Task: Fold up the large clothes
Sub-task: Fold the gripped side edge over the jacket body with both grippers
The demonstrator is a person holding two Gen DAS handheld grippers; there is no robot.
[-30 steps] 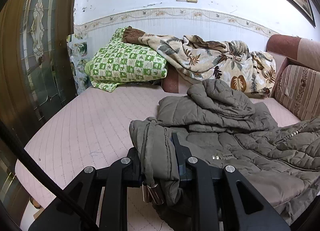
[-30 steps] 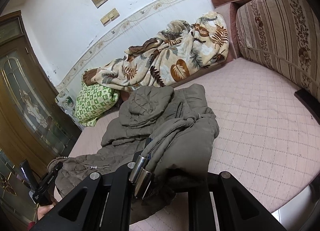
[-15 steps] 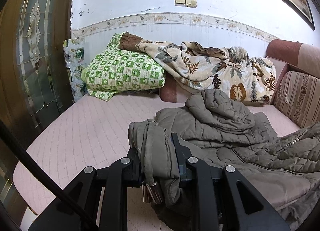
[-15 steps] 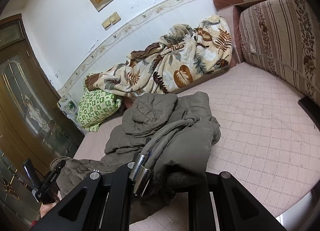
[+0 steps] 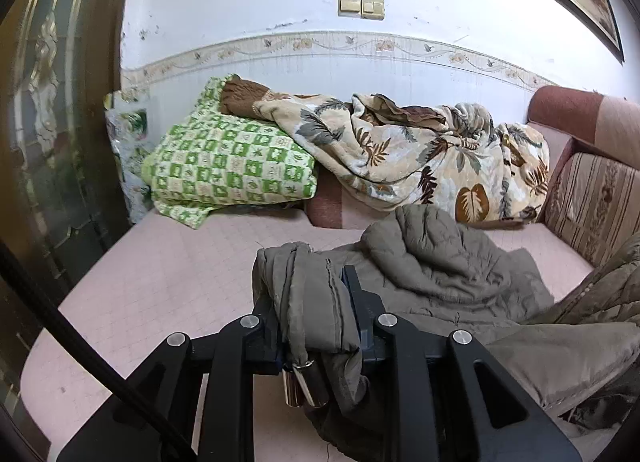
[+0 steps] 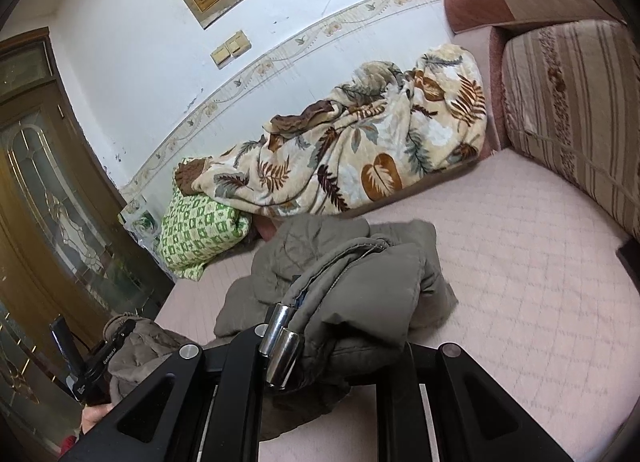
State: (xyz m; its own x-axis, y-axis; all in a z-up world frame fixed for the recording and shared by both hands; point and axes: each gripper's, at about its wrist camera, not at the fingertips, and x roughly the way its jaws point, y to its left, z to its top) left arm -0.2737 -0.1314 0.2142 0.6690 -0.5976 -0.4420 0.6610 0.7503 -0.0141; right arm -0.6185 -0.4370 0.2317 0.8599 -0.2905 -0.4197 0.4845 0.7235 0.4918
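Observation:
An olive-grey quilted jacket (image 5: 448, 274) lies crumpled on the pink quilted bed (image 5: 168, 278). My left gripper (image 5: 316, 302) is shut on a bunched edge of the jacket with metal cord ends hanging below. My right gripper (image 6: 332, 302) is shut on another bunched edge of the jacket (image 6: 360, 286), with metal cord ends by its left finger. Both held edges are lifted over the rest of the jacket. The left gripper also shows at the lower left of the right wrist view (image 6: 92, 362).
A leaf-patterned blanket (image 5: 420, 150) and a green checked pillow (image 5: 228, 166) lie along the wall at the back. A striped sofa cushion (image 6: 568, 110) stands on the right. A wooden door with glass (image 6: 40, 202) is at the left.
Both grippers have moved forward toward the back wall, carrying the held jacket edges over the rest of the jacket. The jacket's body has bunched up more beneath them.

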